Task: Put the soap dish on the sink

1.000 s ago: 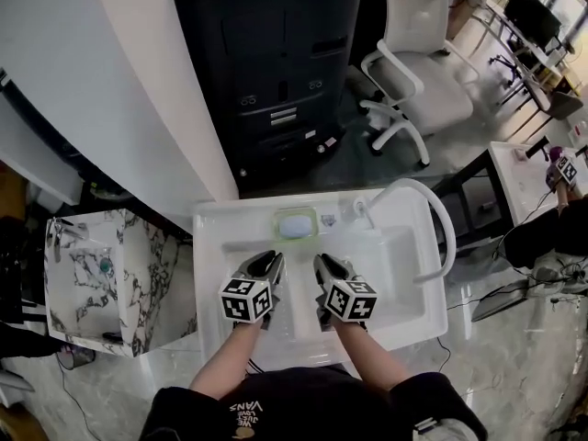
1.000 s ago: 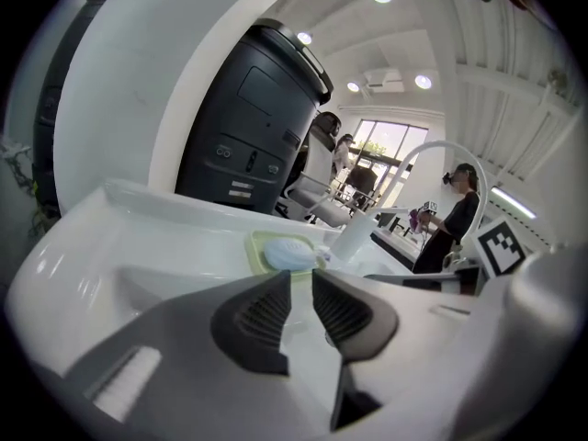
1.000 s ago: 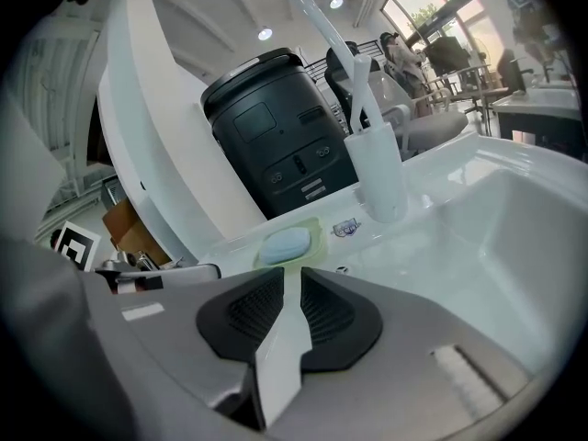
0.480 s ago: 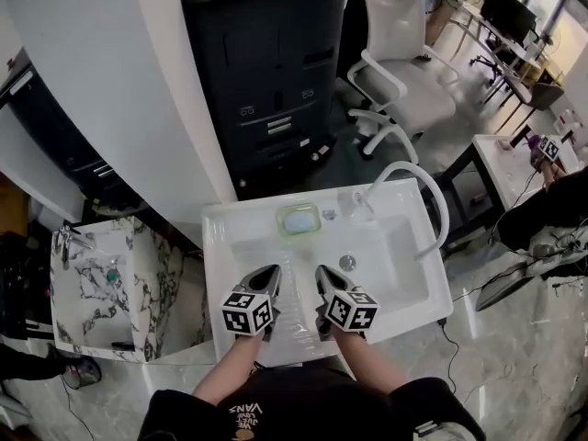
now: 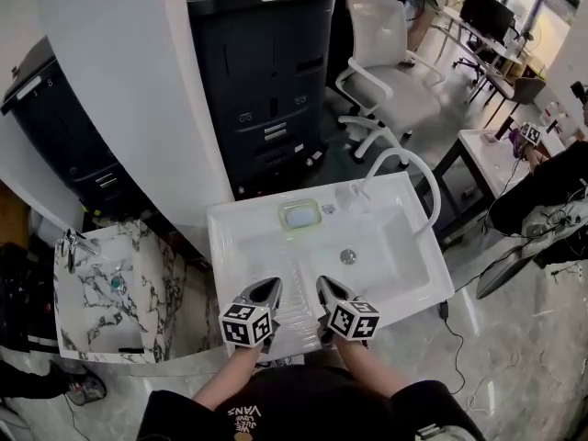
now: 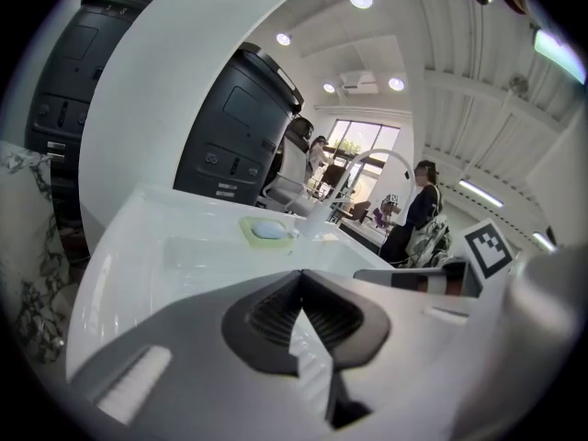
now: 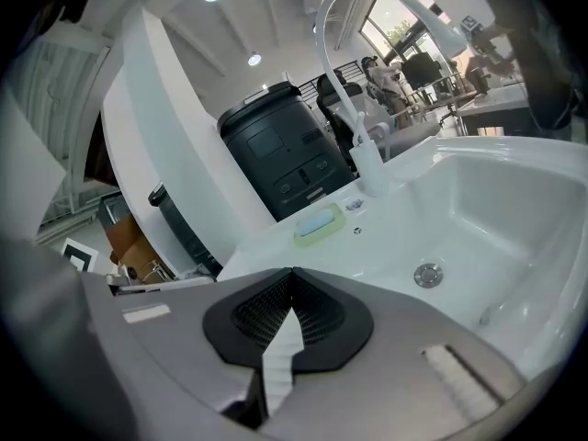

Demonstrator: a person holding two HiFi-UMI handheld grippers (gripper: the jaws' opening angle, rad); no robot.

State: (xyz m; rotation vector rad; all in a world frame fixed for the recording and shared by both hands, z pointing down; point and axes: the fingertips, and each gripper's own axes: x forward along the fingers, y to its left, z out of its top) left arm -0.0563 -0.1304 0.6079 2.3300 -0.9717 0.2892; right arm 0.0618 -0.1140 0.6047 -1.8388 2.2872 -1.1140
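Note:
A pale green soap dish (image 5: 299,215) with a blue soap bar rests on the back ledge of the white sink (image 5: 230,246), next to the tap. It also shows far ahead as the dish (image 6: 268,231) in the left gripper view and the dish (image 7: 320,223) in the right gripper view. My left gripper (image 5: 267,287) and right gripper (image 5: 327,284) hover side by side over the sink's front edge, well short of the dish. Both are shut with nothing between the jaws, as seen at the left gripper (image 6: 299,275) and the right gripper (image 7: 292,272).
A curved white faucet (image 5: 404,168) rises at the sink's back right, and a drain (image 5: 347,256) sits in the basin. A marbled small sink (image 5: 101,288) stands at the left. A dark cabinet (image 5: 266,81) and a white office chair (image 5: 386,72) stand behind.
Both grippers have drawn back from near the soap dish to the sink's front edge. The dish has stayed on the back ledge.

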